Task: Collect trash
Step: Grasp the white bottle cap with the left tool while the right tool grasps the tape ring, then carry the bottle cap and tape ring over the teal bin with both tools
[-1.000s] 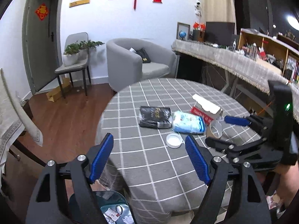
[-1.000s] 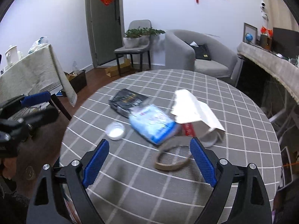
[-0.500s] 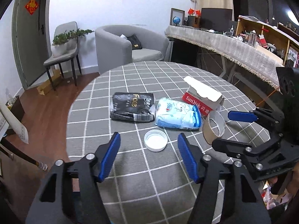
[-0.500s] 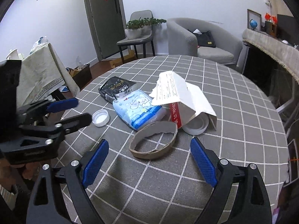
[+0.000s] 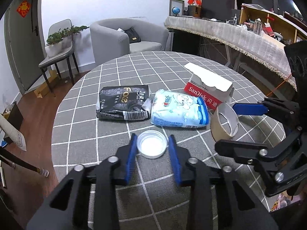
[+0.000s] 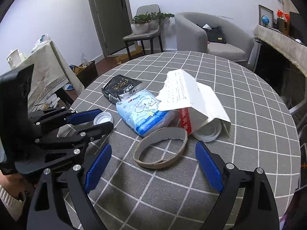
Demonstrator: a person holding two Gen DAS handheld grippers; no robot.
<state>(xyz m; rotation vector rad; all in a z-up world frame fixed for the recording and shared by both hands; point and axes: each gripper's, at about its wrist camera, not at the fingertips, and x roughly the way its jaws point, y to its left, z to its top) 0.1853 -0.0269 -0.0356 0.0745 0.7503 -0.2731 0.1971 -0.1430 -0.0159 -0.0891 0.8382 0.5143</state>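
Note:
Trash lies on a round table with a grey checked cloth point(image 5: 80, 134). A white plastic lid point(image 5: 152, 143) sits between the jaws of my left gripper point(image 5: 153, 141), which have narrowed to either side of it; I cannot tell if they touch it. Behind it lie a black tissue pack point(image 5: 122, 101), a light blue tissue pack point(image 5: 178, 109) and a torn red-and-white SanDisk box point(image 5: 209, 88). A cardboard tape ring point(image 6: 161, 149) lies in front of my open right gripper point(image 6: 153, 153). A second white lid point(image 6: 207, 132) lies under the box flap.
A grey armchair point(image 5: 124, 36) and a chair with potted plants point(image 5: 57, 46) stand beyond the table. A long cloth-covered counter point(image 5: 230, 32) runs at the right. A cloth-covered side table point(image 6: 44, 67) stands at the left.
Both grippers have moved forward over the table. My left gripper's jaws have narrowed around the white lid. My right gripper has come closer to the cardboard ring and stays open.

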